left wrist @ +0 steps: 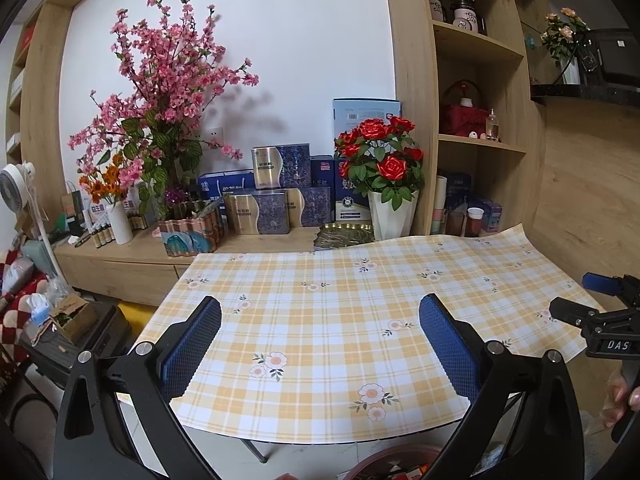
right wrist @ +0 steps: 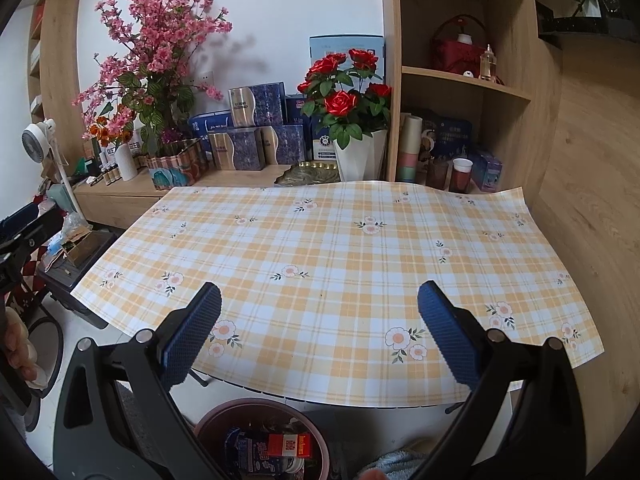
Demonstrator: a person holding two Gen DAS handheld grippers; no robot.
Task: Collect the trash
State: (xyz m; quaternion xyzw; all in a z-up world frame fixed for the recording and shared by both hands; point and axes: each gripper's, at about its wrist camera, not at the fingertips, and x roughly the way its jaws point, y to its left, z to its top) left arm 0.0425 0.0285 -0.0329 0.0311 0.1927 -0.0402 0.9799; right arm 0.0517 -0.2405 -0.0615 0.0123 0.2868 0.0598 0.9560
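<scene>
A table with a yellow plaid, flower-print cloth (left wrist: 320,312) fills the middle of both views (right wrist: 328,256); I see only the cloth on its top. A dark red waste bin (right wrist: 260,440) stands on the floor under the near table edge, holding a red packet (right wrist: 289,445) and blue wrappers; its rim also shows in the left wrist view (left wrist: 394,458). My left gripper (left wrist: 320,344) is open and empty above the near table edge. My right gripper (right wrist: 320,340) is open and empty above the bin; it also shows at the right of the left wrist view (left wrist: 588,300).
A low wooden cabinet (left wrist: 132,256) behind the table carries pink blossoms (left wrist: 168,80), red roses in a white vase (right wrist: 352,120) and blue boxes (right wrist: 248,148). Shelves (right wrist: 464,76) stand at the right. A fan (left wrist: 16,188) and clutter are at the left.
</scene>
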